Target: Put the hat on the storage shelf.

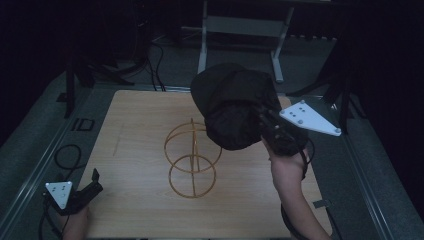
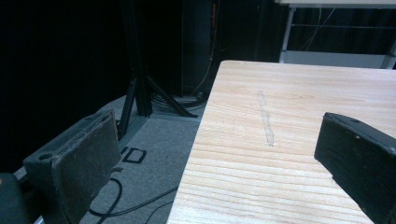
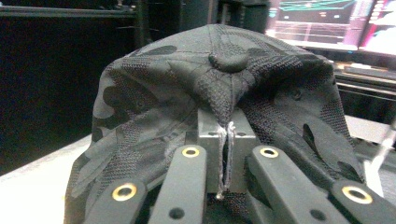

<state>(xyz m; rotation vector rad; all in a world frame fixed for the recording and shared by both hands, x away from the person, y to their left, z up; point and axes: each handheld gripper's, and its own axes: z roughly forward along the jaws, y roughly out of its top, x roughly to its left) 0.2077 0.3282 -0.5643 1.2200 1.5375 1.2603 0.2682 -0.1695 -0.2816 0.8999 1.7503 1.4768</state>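
Note:
A black cap (image 1: 231,105) hangs in the air over the wooden table (image 1: 140,125), held up by my right gripper (image 1: 265,125), which is shut on its fabric. In the right gripper view the cap (image 3: 215,98) drapes over the jaws, its crown pinched between them at my right gripper (image 3: 226,140). Under the cap stands a golden wire stand (image 1: 192,160) made of rings and upright rods. My left gripper (image 1: 94,182) rests open at the table's front left corner; its two pads (image 2: 88,158) stand wide apart with nothing between them.
Black cables (image 1: 67,155) lie on the grey floor left of the table. A metal frame (image 1: 240,30) stands behind the table. A black tripod leg (image 2: 137,79) rises beyond the table's left edge.

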